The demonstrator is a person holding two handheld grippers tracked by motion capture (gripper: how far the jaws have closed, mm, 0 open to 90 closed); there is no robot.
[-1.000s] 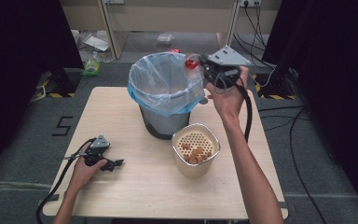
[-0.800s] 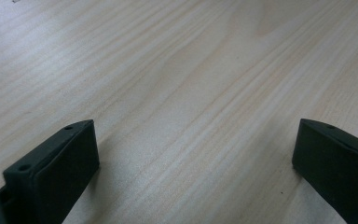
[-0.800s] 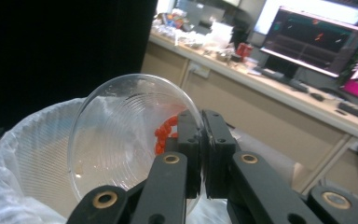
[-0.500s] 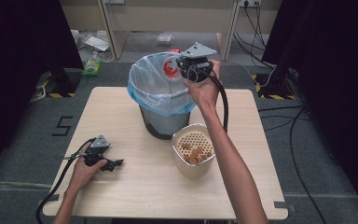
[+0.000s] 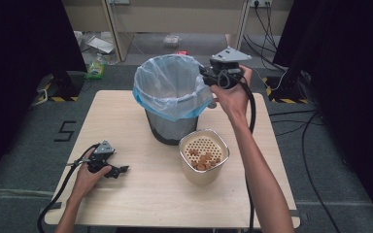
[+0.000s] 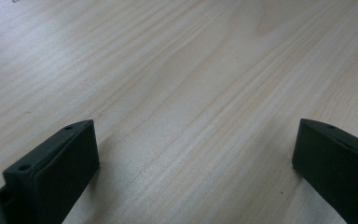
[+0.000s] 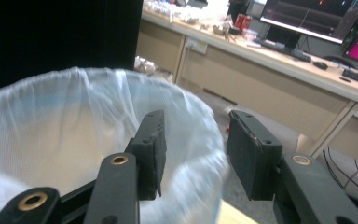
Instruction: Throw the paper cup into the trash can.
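The wooden bench (image 5: 126, 121) carries everything here, its pale grain running under the left tongs in the left gripper view. Largest on it is the dark waste bin (image 5: 167, 127), lined with a translucent blue-white plastic bag (image 5: 170, 87) whose rim folds over the top edge; it stands at the middle of the far half of the bench. In the right gripper view the bag's (image 7: 51, 135) open mouth lies below and beyond the jaws.

Just in front of the bin, towards the person's right, stands a cream-coloured container (image 5: 203, 156) with a perforated insert and some small orange-brown pieces (image 5: 204, 160) lying on it; what they are cannot be told. It sits very close to the bin's base.

The right tongs (image 5: 205, 77) are held up in the air by the person's right hand (image 5: 230, 94), at the bin's rim on its right side, pointing towards the bag's opening. Their jaws stand a moderate way apart with nothing between them, and the near jaw hangs over the bag's edge.

The left tongs (image 5: 121, 170) lie low on the near left part of the bench, well apart from the bin, gripped by the left hand (image 5: 90, 174). Their jaws are spread wide and hold nothing, with bare wood between them.
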